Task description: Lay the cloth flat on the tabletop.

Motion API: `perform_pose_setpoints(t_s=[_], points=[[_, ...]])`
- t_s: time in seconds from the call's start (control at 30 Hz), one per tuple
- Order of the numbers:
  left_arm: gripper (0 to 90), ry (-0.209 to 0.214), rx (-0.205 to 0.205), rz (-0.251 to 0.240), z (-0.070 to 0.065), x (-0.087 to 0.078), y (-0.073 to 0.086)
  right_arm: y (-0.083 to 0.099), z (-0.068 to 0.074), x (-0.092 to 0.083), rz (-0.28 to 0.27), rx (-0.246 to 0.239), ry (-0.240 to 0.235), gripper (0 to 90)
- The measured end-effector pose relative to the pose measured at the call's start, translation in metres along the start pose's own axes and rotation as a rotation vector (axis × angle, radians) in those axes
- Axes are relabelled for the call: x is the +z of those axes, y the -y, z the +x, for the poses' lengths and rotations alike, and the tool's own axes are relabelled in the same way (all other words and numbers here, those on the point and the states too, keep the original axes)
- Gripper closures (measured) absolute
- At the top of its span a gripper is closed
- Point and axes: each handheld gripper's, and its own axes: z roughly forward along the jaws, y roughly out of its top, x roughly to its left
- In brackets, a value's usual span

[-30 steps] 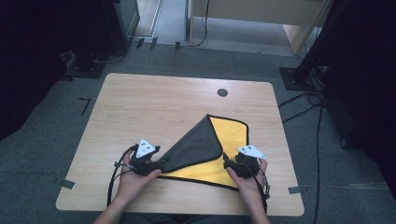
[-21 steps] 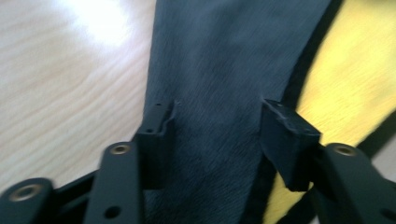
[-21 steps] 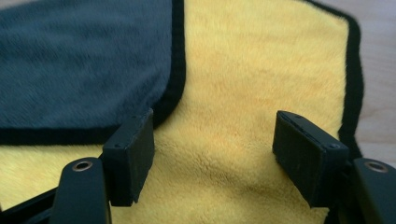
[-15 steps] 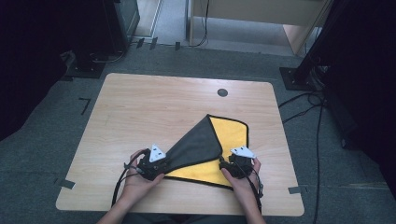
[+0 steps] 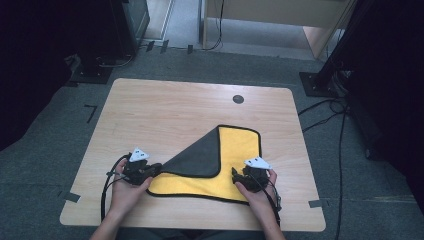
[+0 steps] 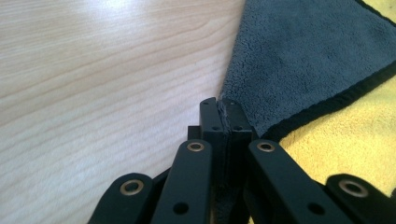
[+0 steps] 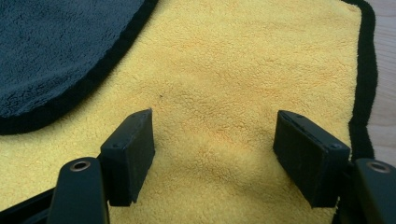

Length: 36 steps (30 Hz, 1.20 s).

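With the cloth corner pinched in the left gripper, the fold is best drawn level past the open-jawed right gripper.

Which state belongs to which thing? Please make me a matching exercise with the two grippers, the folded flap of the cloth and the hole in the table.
Things:
1. left gripper
2. right gripper
3. folded flap
4. table hole

States:
A. dark grey, lying over the yellow side
B. jaws apart above yellow cloth
C. round, near the far table edge
D. jaws shut on the cloth's corner

Pairs: 1-D, 2-B, 3-A, 4-C
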Motion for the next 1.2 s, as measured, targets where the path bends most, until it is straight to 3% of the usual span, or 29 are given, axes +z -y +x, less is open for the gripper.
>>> perform_pose_setpoints(t_s=[0.03, 0.07, 0.1, 0.13, 0.17, 0.2, 0.23, 0.27, 0.37, 0.43, 0.47, 0.53, 0.57, 0.67, 0.73, 0.77, 0.83, 0.87, 0.9, 0.93, 1.07, 1.1, 1.17, 1.2], points=[[88.5, -0.014, 0.004, -0.003, -0.001, -0.001, 0.0, 0.0, 0.001, 0.0, 0.001, -0.004, -0.004, 29.1], [84.1, -0.083, 0.028, -0.019, -0.003, -0.003, 0.0, 0.001, 0.002, -0.001, 0.001, -0.005, -0.004, 29.2], [72.7, -0.163, 0.04, -0.045, -0.007, -0.005, -0.001, 0.001, 0.002, -0.001, -0.002, -0.012, -0.001, 29.2], [65.3, -0.18, 0.028, -0.075, -0.009, -0.008, -0.003, 0.001, 0.002, -0.001, -0.001, -0.011, -0.003, 29.2], [64.7, -0.18, 0.028, -0.075, -0.009, -0.008, -0.003, 0.001, 0.002, -0.001, -0.001, -0.011, -0.003, 29.2], [62.7, -0.116, 0.001, -0.141, -0.016, -0.015, -0.009, 0.001, 0.002, -0.001, 0.002, -0.003, -0.007, 29.2], [60.0, -0.116, 0.001, -0.141, -0.016, -0.015, -0.009, 0.001, 0.002, -0.001, 0.002, -0.003, -0.007, 29.2], [57.5, -0.081, 0.032, -0.167, -0.034, -0.014, -0.016, 0.001, 0.002, -0.001, 0.002, -0.003, -0.006, 29.2], [50.6, -0.001, 0.105, -0.138, -0.07, 0.005, -0.024, 0.001, 0.002, -0.001, 0.002, -0.003, -0.008, 29.2], [48.9, 0.027, 0.151, -0.104, -0.094, 0.024, -0.028, 0.001, 0.002, -0.001, 0.002, -0.004, -0.005, 29.2], [48.1, 0.027, 0.151, -0.104, -0.094, 0.024, -0.028, 0.001, 0.002, -0.001, 0.002, -0.004, -0.005, 29.2], [46.9, 0.049, 0.185, -0.067, -0.121, 0.05, -0.034, 0.001, 0.002, -0.001, 0.001, -0.004, -0.005, 29.2], [46.5, 0.049, 0.185, -0.067, -0.121, 0.05, -0.034, 0.001, 0.002, -0.001, 0.001, -0.004, -0.005, 29.2], [44.7, 0.072, 0.201, -0.039, -0.14, 0.069, -0.039, 0.001, 0.002, -0.001, 0.001, -0.003, -0.006, 29.2], [46.2, 0.055, 0.217, -0.015, -0.147, 0.078, -0.039, 0.001, 0.002, -0.001, 0.0, -0.003, -0.005, 29.2], [49.9, 0.001, 0.238, -0.006, -0.151, 0.083, -0.037, 0.001, 0.002, -0.001, 0.001, -0.004, -0.006, 29.2], [64.1, -0.022, 0.232, -0.007, -0.148, 0.082, -0.039, 0.001, 0.002, -0.001, 0.001, -0.004, -0.006, 29.2], [76.1, -0.022, 0.232, -0.007, -0.148, 0.082, -0.039, 0.001, 0.002, -0.001, 0.001, -0.004, -0.006, 29.2], [81.6, -0.019, 0.216, -0.016, -0.143, 0.08, -0.04, 0.001, 0.002, -0.001, 0.001, -0.004, -0.006, 29.2], [81.6, -0.008, 0.199, -0.025, -0.137, 0.077, -0.041, 0.001, 0.002, -0.001, 0.001, -0.004, -0.006, 29.2], [84.9, -0.106, 0.14, -0.114, -0.094, 0.051, -0.047, 0.001, 0.002, -0.001, 0.0, -0.002, -0.005, 29.2], [84.8, -0.106, 0.14, -0.114, -0.094, 0.051, -0.047, 0.001, 0.002, -0.001, 0.0, -0.002, -0.005, 29.2], [84.4, -0.171, 0.077, -0.149, -0.064, 0.039, -0.051, 0.001, 0.002, -0.001, 0.001, -0.003, -0.005, 29.2], [83.7, -0.234, -0.002, -0.176, -0.032, 0.029, -0.054, 0.001, 0.002, -0.001, 0.001, -0.003, -0.006, 29.2]])
